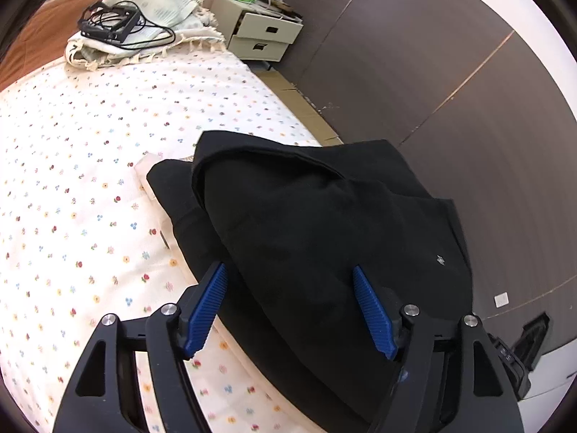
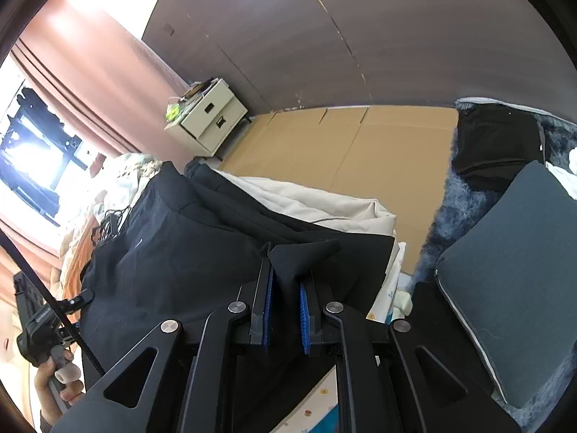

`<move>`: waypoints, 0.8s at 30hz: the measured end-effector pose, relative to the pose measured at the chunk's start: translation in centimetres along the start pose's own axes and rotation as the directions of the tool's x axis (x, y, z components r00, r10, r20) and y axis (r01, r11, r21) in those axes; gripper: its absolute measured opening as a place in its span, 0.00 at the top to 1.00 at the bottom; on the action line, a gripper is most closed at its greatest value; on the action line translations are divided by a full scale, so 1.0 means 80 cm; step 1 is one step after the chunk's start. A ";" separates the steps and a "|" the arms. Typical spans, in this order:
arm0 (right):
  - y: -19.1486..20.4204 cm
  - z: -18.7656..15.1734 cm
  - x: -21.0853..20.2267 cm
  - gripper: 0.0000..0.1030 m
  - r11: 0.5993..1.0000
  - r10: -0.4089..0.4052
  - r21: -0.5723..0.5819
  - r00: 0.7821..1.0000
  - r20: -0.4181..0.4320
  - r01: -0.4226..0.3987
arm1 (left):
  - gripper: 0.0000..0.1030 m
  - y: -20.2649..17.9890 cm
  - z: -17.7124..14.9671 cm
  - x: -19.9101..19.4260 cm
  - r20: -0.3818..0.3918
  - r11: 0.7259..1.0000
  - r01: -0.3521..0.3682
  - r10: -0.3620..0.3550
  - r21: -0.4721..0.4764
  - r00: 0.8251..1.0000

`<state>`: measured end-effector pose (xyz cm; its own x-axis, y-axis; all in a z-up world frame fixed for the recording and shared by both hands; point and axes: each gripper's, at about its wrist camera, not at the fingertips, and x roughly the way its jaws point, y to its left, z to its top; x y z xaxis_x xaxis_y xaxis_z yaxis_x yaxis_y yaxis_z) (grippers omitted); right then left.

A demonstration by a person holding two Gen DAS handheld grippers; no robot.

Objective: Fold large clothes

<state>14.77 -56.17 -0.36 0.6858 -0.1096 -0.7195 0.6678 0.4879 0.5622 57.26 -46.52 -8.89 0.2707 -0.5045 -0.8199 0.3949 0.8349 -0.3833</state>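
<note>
A large black garment (image 1: 306, 216) lies bunched at the right edge of the bed, on the flowered sheet (image 1: 90, 180). My left gripper (image 1: 290, 281) is open; the cloth bulges up between its blue pads (image 1: 212, 299), which stand wide apart and do not press on it. In the right wrist view the same black garment (image 2: 173, 245) spreads to the left. My right gripper (image 2: 286, 270) is shut on a raised fold of it, which sticks out past the fingertips. At the lower left of that view, a person's hand (image 2: 61, 379) holds the other gripper's handle.
A pale blanket pile with black cables (image 1: 119, 29) lies at the head of the bed. A cream two-drawer nightstand (image 2: 209, 119) stands by the dark wall. Cardboard (image 2: 360, 151) covers the floor. A beige cloth (image 2: 324, 205), a grey cushion (image 2: 512, 270) and a black bag (image 2: 497, 144) are to the right.
</note>
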 end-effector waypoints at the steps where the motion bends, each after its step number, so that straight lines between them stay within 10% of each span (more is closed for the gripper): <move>1: 0.002 -0.001 0.001 0.92 1.000 -0.007 -0.003 1.000 0.003 0.007 | 0.26 0.000 0.002 0.002 0.008 1.000 -0.019 0.019 0.005 1.000; 10: 0.009 -0.002 0.015 0.90 0.999 -0.026 -0.033 1.000 0.000 0.026 | 0.26 0.015 0.003 -0.022 0.046 0.994 -0.100 0.102 -0.049 0.994; 18: 0.019 0.001 -0.001 0.84 0.998 -0.037 -0.048 0.999 -0.026 0.036 | 0.26 0.018 -0.017 -0.083 0.025 0.999 -0.017 0.018 -0.039 1.000; 24: 0.036 0.001 -0.038 0.27 0.997 -0.014 -0.078 1.000 -0.027 0.012 | 0.26 -0.004 -0.032 -0.144 0.048 0.999 -0.006 0.003 0.048 0.999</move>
<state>14.64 -54.48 3.52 0.6685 -0.0927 -0.7379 0.6511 0.5526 0.5204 51.73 -40.43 -0.42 0.3140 -0.5119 -0.7996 0.4355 0.8260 -0.3577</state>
